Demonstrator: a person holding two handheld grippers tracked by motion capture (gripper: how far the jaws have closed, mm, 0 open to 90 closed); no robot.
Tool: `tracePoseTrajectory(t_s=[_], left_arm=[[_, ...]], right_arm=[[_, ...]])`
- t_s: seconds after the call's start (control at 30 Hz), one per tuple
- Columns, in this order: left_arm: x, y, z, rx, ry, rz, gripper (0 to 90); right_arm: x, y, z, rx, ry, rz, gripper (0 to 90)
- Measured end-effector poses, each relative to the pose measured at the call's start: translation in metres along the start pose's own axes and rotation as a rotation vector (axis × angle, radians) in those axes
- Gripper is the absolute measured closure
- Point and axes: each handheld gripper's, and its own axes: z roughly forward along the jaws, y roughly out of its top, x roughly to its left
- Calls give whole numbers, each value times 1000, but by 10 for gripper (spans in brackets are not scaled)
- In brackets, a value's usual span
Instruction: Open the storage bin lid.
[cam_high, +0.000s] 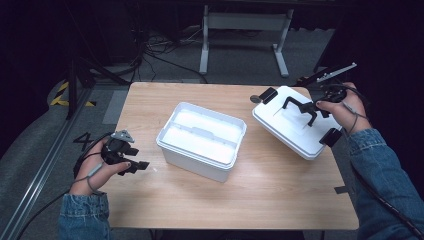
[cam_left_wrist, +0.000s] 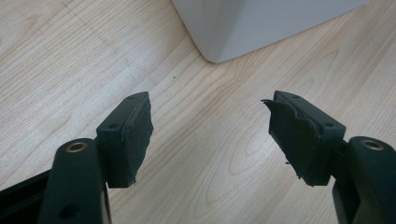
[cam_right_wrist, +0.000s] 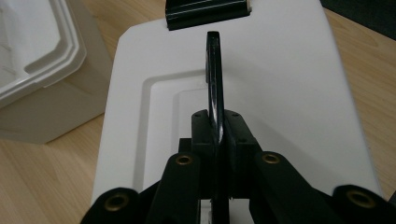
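No writing shows anywhere. The right tongs (cam_right_wrist: 217, 133) pinch the lid's (cam_high: 292, 127) black handle (cam_right_wrist: 214, 79); the left tongs (cam_left_wrist: 210, 135) gape open, empty.

text: you have nothing readable here | labels, brands, numbers: none legible on any surface | signs: none that you can read

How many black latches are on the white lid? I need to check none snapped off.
2: one latch on the lid at its far end, one latch at its near end. Others may be hidden.
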Motion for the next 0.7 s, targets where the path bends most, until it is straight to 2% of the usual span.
tracePoseTrajectory(t_s=[0.27,0.7], left_arm=[[0,0,1,3,-5,-7,308],[1,-1,2,6,-6,-8,308]], right_arm=[[-14,-20,26,18,2,29,845],[-26,-43,56,41,11,52,844]])
